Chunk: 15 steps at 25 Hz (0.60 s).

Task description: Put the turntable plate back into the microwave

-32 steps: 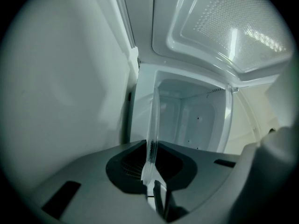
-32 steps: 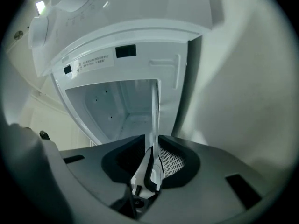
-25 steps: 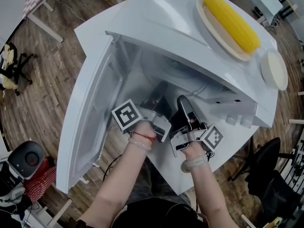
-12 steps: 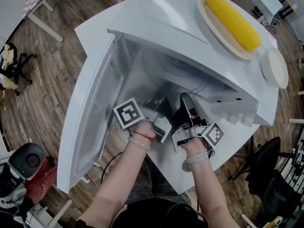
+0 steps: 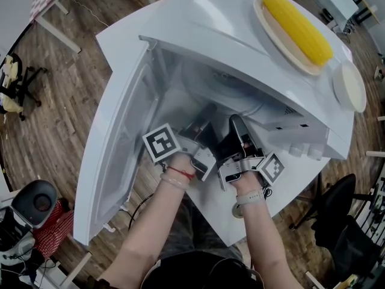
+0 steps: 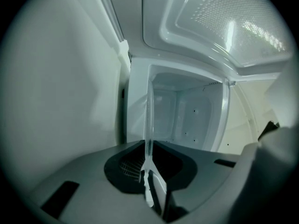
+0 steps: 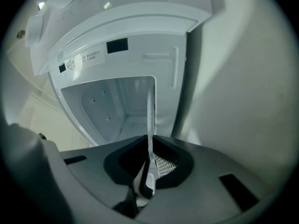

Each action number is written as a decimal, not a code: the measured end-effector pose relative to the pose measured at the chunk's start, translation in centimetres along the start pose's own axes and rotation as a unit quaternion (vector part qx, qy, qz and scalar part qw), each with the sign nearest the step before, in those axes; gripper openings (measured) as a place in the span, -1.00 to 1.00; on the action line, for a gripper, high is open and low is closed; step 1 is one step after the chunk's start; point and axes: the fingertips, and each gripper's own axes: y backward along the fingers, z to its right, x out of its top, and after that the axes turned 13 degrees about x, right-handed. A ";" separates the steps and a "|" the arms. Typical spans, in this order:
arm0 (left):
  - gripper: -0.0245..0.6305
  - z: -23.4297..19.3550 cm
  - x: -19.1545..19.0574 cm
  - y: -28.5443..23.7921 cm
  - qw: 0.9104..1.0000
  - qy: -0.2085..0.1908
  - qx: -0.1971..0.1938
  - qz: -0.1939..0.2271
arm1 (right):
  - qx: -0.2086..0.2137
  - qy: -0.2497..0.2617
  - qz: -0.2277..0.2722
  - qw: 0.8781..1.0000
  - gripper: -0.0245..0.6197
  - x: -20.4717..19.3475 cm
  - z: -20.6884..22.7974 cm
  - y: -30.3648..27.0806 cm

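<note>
The clear glass turntable plate (image 5: 224, 87) lies partly inside the open cavity of the white microwave (image 5: 198, 26). My left gripper (image 5: 203, 120) and right gripper (image 5: 236, 127) hold its near rim side by side at the cavity mouth. In the left gripper view the plate (image 6: 149, 120) shows edge-on as a thin clear line, and the left gripper (image 6: 148, 171) is shut on it. The right gripper view shows the same plate (image 7: 150, 115) pinched in the right gripper (image 7: 149, 164), with the cavity walls behind it.
The microwave door (image 5: 117, 161) hangs wide open to the left. On top of the microwave rest a corn cob (image 5: 297, 27) on a plate (image 5: 272, 30) and a small white dish (image 5: 349, 88). Control knobs (image 5: 304, 153) sit at the right. A chair (image 5: 337, 221) stands on the floor.
Both grippers and the glass plate have edged slightly further towards the cavity. The grip on the plate is the same.
</note>
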 end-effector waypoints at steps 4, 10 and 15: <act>-0.81 0.1 -0.1 0.1 1.000 0.002 -0.004 -0.009 | 0.004 -0.004 0.005 1.000 -0.78 0.4 0.0 -0.2; -0.81 0.2 -0.2 0.0 1.000 0.006 -0.003 -0.014 | 0.003 -0.003 0.011 1.000 -0.78 0.8 -0.1 -0.5; -0.81 0.1 -0.5 0.0 1.000 0.003 -0.001 -0.020 | 0.001 -0.004 0.018 1.000 -0.78 1.3 0.0 -0.4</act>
